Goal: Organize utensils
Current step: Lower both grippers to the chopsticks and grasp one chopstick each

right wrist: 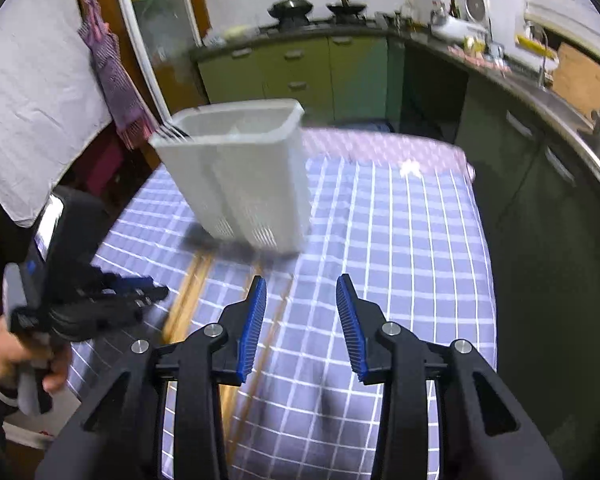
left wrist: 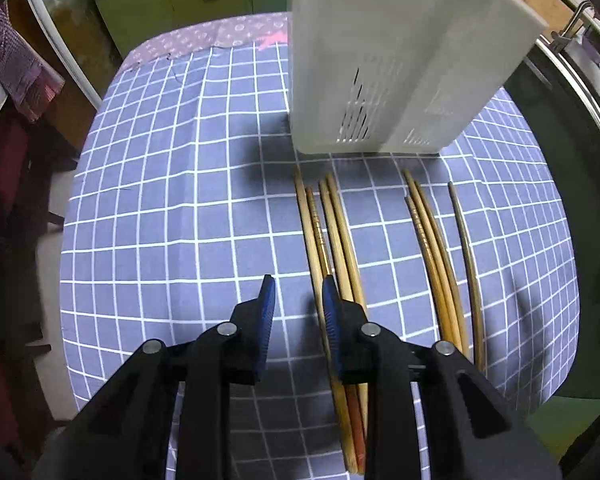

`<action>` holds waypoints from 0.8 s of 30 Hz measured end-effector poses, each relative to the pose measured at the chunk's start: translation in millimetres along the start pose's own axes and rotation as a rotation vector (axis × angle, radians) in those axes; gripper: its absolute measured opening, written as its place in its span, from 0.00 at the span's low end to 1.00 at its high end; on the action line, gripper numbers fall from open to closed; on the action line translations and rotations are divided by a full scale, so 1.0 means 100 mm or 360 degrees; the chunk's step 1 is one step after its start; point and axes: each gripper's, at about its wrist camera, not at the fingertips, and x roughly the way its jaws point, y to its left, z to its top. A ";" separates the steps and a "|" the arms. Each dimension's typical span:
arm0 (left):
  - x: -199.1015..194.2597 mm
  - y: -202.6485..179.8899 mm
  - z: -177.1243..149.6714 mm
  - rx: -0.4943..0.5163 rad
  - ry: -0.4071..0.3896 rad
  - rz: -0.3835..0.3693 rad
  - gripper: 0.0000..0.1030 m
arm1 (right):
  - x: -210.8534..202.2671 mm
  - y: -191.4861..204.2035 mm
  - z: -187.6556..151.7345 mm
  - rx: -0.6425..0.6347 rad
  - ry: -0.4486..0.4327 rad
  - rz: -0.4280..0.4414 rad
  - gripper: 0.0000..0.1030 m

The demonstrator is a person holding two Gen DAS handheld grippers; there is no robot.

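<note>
Blue checked cloth (left wrist: 180, 200) covers the table, with green kitchen cabinets (right wrist: 300, 68) and a counter beyond it. One white slotted utensil holder (left wrist: 380, 80) stands upright on the cloth; the right wrist view shows it split into two compartments, with what looks like fork tines (right wrist: 172, 133) poking over its left rim, though that view is blurred. Seven chopsticks lie on the cloth in front of the holder, pointing toward it: a group of four wooden chopsticks (left wrist: 328, 224), a group of two (left wrist: 428, 232) to their right, and a single darker chopstick (left wrist: 466, 248) beyond those, set a little apart.

Left gripper (left wrist: 298, 292) hovers low over the near end of the group of four, its blue-padded jaws parted narrowly and holding nothing; its right finger overlaps those sticks, and contact cannot be told. Right gripper (right wrist: 302, 292) hangs above the cloth with jaws spread wide, gripping nothing.
</note>
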 end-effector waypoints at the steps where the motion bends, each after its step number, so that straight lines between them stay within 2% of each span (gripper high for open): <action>1: 0.02 -0.01 0.01 -0.0004 0.0009 0.0006 0.23 | 0.04 -0.03 -0.04 0.0011 0.0021 0.0002 0.36; 11: 0.20 -0.03 0.08 0.0001 0.0106 0.0028 0.22 | 0.12 -0.07 -0.12 0.0024 0.0062 0.0041 0.36; 13: 0.20 -0.04 0.09 0.0007 0.0109 0.0044 0.19 | 0.11 -0.05 -0.10 0.0023 0.0067 0.0050 0.36; 14: 0.22 -0.04 0.10 0.0000 0.0128 0.0041 0.14 | 0.11 -0.04 -0.08 0.0022 0.0068 0.0049 0.36; 17: 0.30 -0.03 0.13 -0.0041 0.0201 0.0001 0.10 | 0.12 -0.03 -0.09 0.0016 0.0075 0.0051 0.36; 24: 0.35 -0.02 0.18 -0.0039 0.0201 0.0012 0.09 | 0.20 -0.03 -0.11 0.0005 0.0114 0.0050 0.36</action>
